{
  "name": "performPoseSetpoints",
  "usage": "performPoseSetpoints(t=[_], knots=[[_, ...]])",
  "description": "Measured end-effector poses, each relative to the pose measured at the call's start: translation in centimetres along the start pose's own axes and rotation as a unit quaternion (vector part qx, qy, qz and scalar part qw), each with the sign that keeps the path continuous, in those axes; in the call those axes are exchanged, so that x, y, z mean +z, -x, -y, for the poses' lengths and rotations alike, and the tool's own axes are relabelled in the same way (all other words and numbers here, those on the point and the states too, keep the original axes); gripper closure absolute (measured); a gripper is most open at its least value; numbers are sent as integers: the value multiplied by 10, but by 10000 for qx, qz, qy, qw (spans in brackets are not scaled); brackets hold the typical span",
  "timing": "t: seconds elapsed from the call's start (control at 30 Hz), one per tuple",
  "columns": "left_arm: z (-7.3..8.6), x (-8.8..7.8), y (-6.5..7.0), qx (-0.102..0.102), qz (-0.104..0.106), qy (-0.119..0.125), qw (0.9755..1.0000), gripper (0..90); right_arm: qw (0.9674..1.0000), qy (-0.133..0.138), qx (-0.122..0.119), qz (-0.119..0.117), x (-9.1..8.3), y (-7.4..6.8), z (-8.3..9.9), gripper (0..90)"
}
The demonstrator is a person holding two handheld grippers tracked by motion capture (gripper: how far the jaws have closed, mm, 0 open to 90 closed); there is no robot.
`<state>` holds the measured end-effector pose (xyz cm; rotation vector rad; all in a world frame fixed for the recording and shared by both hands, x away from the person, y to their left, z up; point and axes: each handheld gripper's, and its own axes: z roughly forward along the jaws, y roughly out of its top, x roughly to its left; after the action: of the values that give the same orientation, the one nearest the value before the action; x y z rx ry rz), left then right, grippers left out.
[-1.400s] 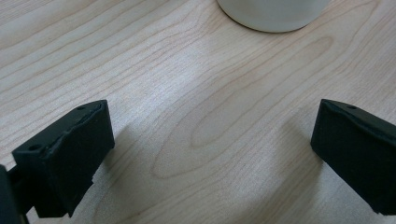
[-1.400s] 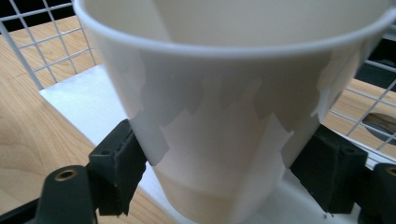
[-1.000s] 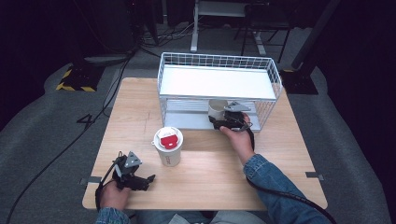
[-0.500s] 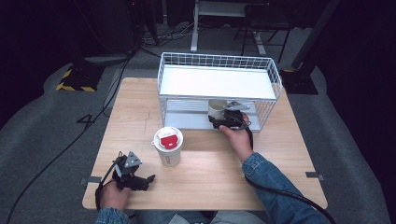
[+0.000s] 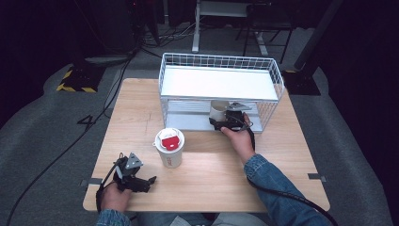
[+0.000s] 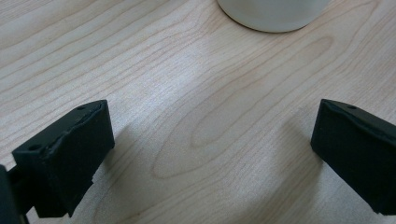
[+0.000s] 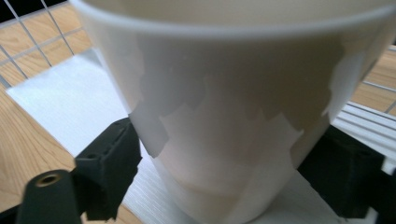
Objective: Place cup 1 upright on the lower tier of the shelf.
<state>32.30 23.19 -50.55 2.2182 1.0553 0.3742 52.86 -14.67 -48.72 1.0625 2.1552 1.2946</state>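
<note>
White cup (image 7: 224, 116) on the rack's lower shelf (image 5: 188, 120) has just been released as the right tongs (image 5: 225, 123) were opening; placement looks done. The left tongs (image 6: 210, 154) are held agape.

Light wooden table (image 5: 282, 169) — white wire rack (image 5: 221, 75) at far edge, lidded paper cup (image 5: 170, 148) near middle.

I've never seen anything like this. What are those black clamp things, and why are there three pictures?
No robot here: a person holds a two-jaw gripper in each hand. One picture looks down from above; the other two come from cameras riding on the grippers. On the wooden table stand a white wire rack and a lidded cup. The left gripper rests open on the table. The right gripper reaches into the rack; its jaws have just been opening around an open white cup.
</note>
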Motion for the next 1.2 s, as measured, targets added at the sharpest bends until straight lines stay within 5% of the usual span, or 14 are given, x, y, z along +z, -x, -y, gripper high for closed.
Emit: performPoseSetpoints(t=[0.4,0.6,0.9,1.2], knots=[[0,0,0,1,5,4,10000,0,9996,133,-253,17,-9,0,-3,121],[0,0,0,1,-2,7,10000,0,9998,56,-172,-51,-21,-1,-1,122],[-2,1,-1,4,-44,14,10000,0,9998,91,-59,-159,-51,4,3,140],[-2,2,2,-161,-131,22,9998,0,9991,178,74,-383,-99,10,9,156]])
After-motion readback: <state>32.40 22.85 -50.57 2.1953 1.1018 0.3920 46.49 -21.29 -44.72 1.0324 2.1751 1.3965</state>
